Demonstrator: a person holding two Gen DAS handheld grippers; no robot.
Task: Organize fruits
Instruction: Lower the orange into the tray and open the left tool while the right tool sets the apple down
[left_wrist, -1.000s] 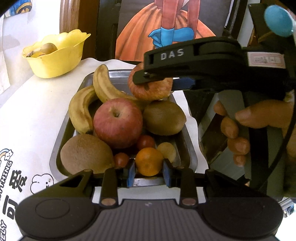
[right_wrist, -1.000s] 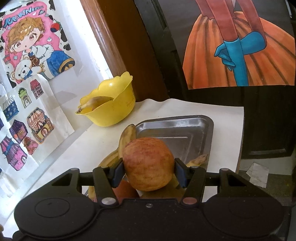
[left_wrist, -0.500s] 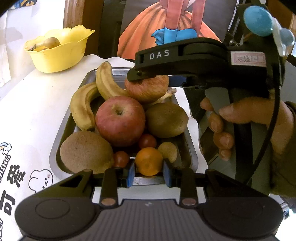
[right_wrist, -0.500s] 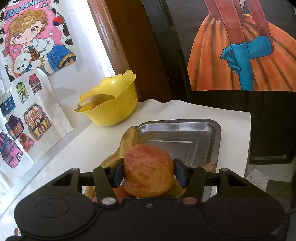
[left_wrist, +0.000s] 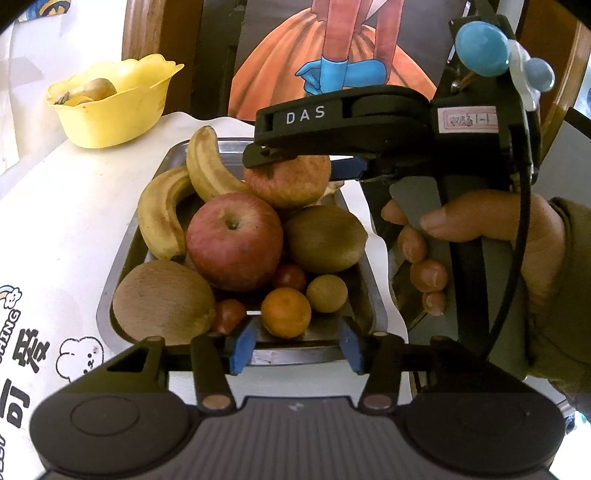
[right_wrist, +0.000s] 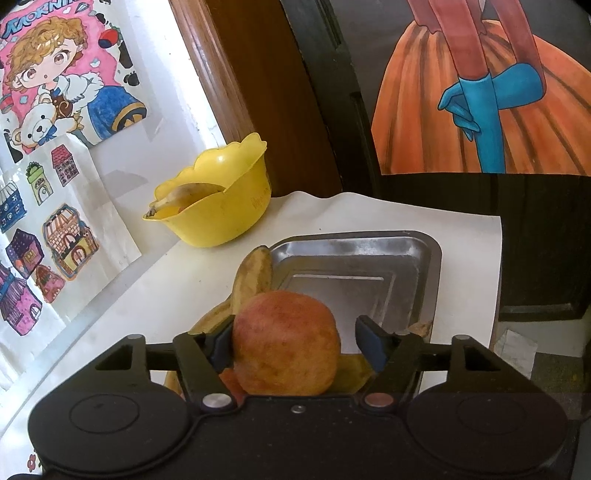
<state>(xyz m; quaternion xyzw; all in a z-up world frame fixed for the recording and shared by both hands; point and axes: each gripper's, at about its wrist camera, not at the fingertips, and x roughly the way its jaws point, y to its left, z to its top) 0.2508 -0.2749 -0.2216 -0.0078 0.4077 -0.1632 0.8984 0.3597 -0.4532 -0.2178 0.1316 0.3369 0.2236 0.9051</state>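
The metal tray (left_wrist: 122, 273) sits on a white covered table (left_wrist: 74, 206), its long axis running away from the left camera toward the poster of an orange skirt (left_wrist: 332, 48) on the dark wall behind. Two bananas (left_wrist: 162, 214) lie along the tray's left side, lengthwise, curved, their far tips pointing toward the back of the tray. A red apple (left_wrist: 234, 245) sits in the middle with its stem dimple facing up. Kiwis, small red fruits and a small orange (left_wrist: 286, 312) fill the near end.

The left gripper (left_wrist: 293, 345) hovers at the tray's near rim; its jaws are opening, and the orange lies between the blue pads, apart from both.

The right gripper (right_wrist: 295, 341), held by a hand (left_wrist: 480, 240), reaches over the far part of the tray. Its jaws are opening around a second apple (right_wrist: 286, 343), which rests on the fruit pile; the right pad stands clear of it, while the left pad is just beside it.

A yellow bowl (right_wrist: 221, 218) with a banana inside stands on the table well behind the tray, near colourful drawings on the wall.
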